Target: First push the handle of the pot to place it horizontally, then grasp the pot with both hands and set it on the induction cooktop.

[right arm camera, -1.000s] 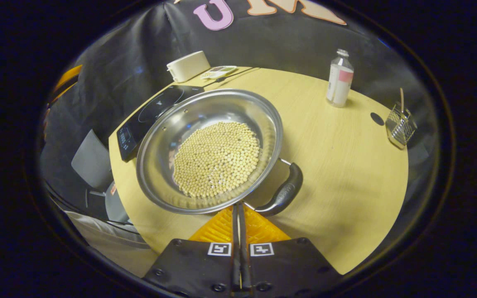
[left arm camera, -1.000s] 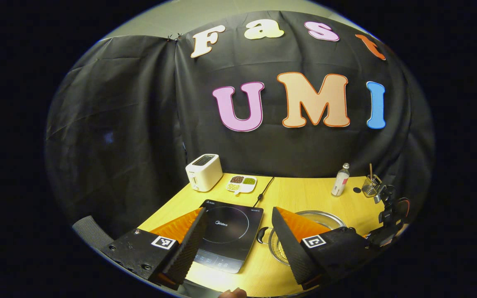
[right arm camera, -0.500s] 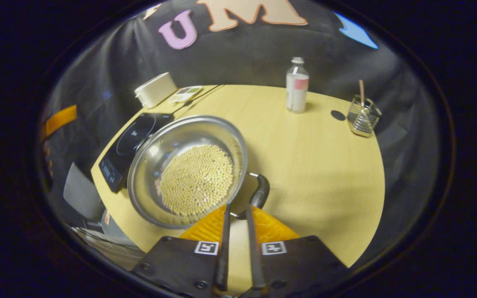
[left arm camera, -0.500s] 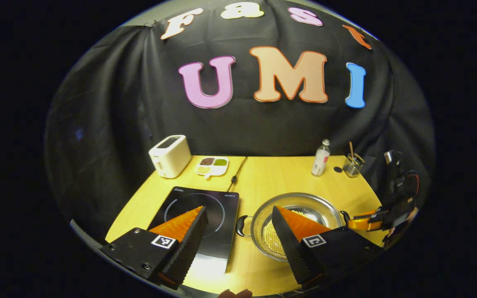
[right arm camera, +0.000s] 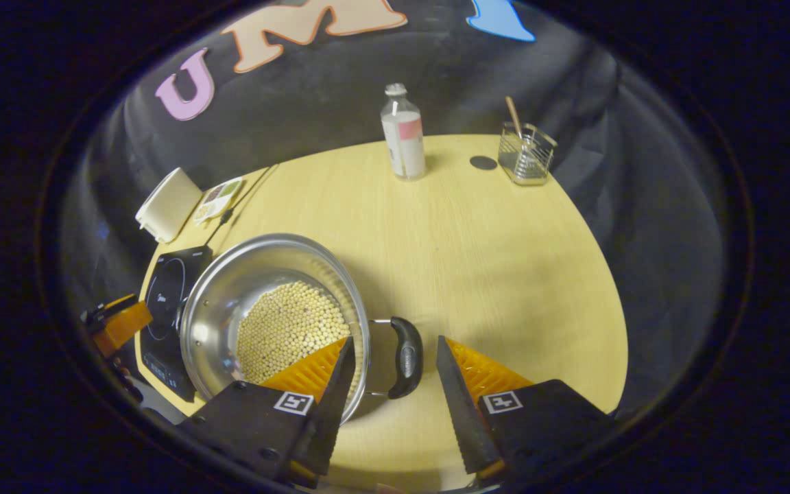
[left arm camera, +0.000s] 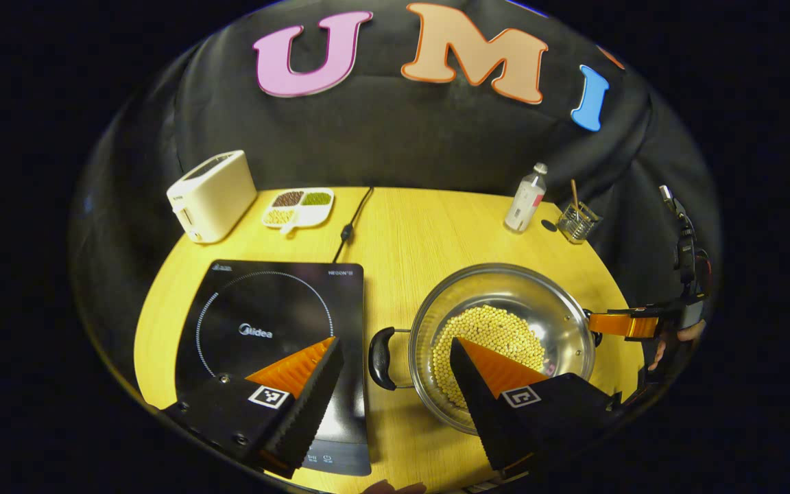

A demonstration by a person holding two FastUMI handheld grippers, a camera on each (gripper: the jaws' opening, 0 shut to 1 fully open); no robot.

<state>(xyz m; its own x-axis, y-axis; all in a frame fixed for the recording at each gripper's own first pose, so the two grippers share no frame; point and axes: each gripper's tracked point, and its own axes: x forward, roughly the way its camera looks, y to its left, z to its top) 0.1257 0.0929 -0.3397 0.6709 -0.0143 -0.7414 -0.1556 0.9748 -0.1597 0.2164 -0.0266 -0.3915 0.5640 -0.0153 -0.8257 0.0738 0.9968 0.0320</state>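
Pot point(left arm camera: 505, 343) sits on the yellow table point(left arm camera: 422, 233), just right of the induction cooktop point(left arm camera: 271, 329), not on it. It's a steel pot with a layer of pale beans point(left arm camera: 487, 339) in the bottom. Two black side handles: the left handle point(left arm camera: 380, 348) points toward the cooktop, and in the right gripper view the right handle point(right arm camera: 405, 355) sticks out to the right of the rim. Both look roughly level with the rim.

Left gripper point(left arm camera: 395, 384): jaws spread wide, holding nothing. One finger hangs over the cooktop's near corner, the other over the pot; the left handle sits in the gap between them, not touched.

Right gripper point(right arm camera: 391, 391): also released, jaws wide apart. The right handle lies between the fingers, just ahead of the tips, no contact visible. One finger overlaps the pot rim in that view. In the left gripper view the same gripper shows as an orange finger at the pot's far right edge, with a hand point(left arm camera: 669, 343) behind it.

Back of the table: white toaster point(left arm camera: 211, 195), divided dish point(left arm camera: 297, 206) of grains, cooktop cord point(left arm camera: 352, 226), plastic bottle point(left arm camera: 527, 199), wire holder point(left arm camera: 577, 221) with a stick in it.
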